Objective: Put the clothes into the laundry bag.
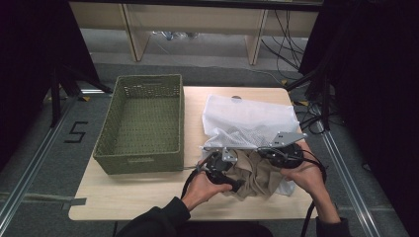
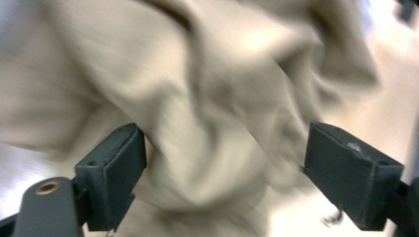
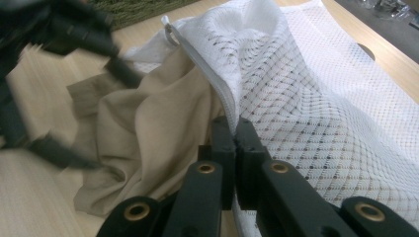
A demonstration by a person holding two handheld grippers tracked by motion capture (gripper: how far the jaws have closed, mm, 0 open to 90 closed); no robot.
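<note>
From the high view, my white mesh laundry bag (image 1: 247,121) lies on the pale wooden table (image 1: 123,197), just to the right of the olive-green woven rectangular basket (image 1: 141,123), and a crumpled beige cloth garment (image 1: 257,173) spills out of the bag's near end toward me. My left gripper (image 1: 217,165) sits at the bag's near left corner, against the garment, while my right gripper (image 1: 281,154) is at the bag's near right edge, with its grey three-cornered plate over the mesh. In the left gripper view, blurred by motion, my left gripper (image 2: 225,173) has its two black jaws standing wide apart; the beige garment (image 2: 207,98) bulges in the gap between them, but the pads are not pressing on it. In the right gripper view, my right gripper (image 3: 236,133) has its jaws together, clamped on the zippered edge of the white mesh bag (image 3: 321,98), lifting that rim into a ridge. The beige garment (image 3: 143,133) lies just left of the bag's held edge, partly tucked under the mesh, and my left gripper (image 3: 64,34) shows as a dark blur beyond the garment.
</note>
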